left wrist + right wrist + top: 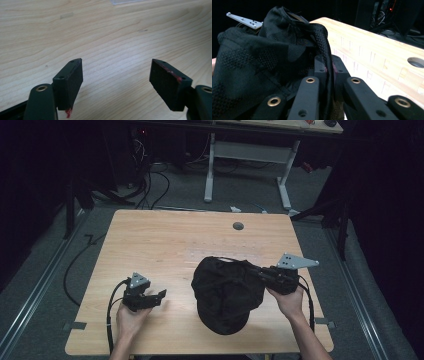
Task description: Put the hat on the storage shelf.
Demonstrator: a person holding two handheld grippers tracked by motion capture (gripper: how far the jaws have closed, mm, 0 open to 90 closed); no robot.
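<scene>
A black cap [226, 292] lies on the wooden table [165, 237], right of centre, near the front edge. My right gripper [261, 273] is at the cap's right side, shut on a fold of its black mesh fabric [327, 62]; the cloth runs up between the two jaws in the right gripper view. My left gripper [161, 295] rests low over the table at the front left, a short way left of the cap. Its jaws stand wide apart with bare wood between the pads [72, 82] in the left gripper view.
A round cable hole [238, 226] sits near the table's far edge, also visible as the hole [416, 62]. Behind the table stand a white desk frame [247, 157] and loose cables on the floor [150, 185]. Dark curtains flank both sides.
</scene>
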